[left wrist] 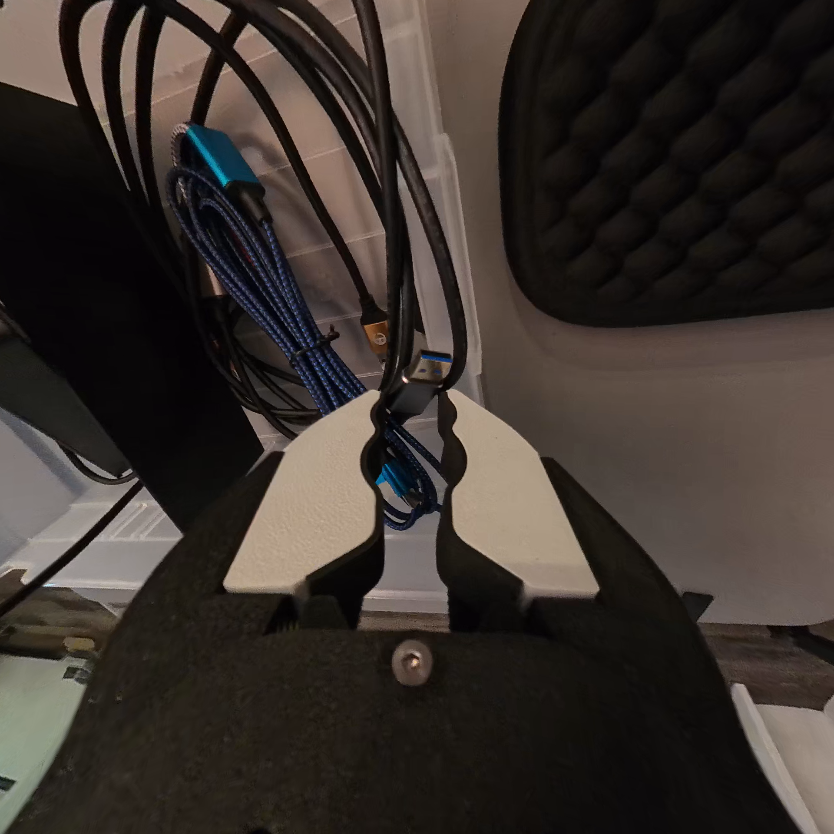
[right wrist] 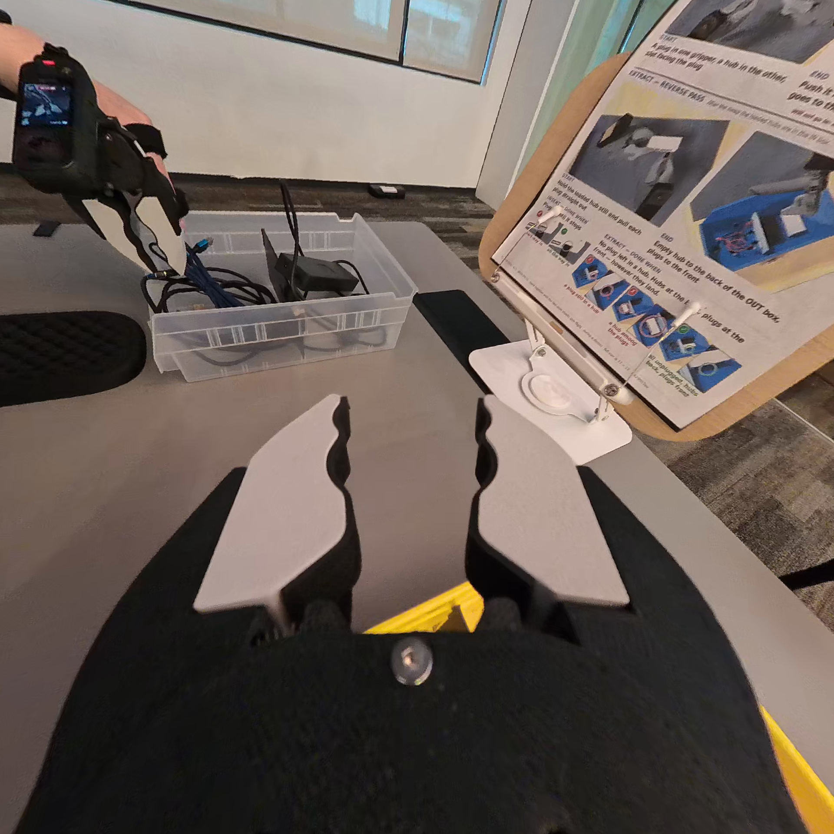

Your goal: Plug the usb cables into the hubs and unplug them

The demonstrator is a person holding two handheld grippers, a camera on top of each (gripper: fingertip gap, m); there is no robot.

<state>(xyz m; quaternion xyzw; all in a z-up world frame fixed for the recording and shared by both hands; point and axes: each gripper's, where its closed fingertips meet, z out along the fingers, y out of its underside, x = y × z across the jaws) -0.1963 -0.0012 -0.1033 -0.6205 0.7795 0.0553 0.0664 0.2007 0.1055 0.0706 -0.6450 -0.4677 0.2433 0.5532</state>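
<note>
My left gripper (left wrist: 408, 399) pinches a USB plug (left wrist: 422, 379) above the clear bin (right wrist: 392, 289) at far left; black cable loops (left wrist: 406, 203) could snag as I lift. My right gripper (right wrist: 413, 408) hovers open, empty.

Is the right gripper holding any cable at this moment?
No, the right gripper has its fingers spread apart over the bare grey table, with nothing between them.
</note>
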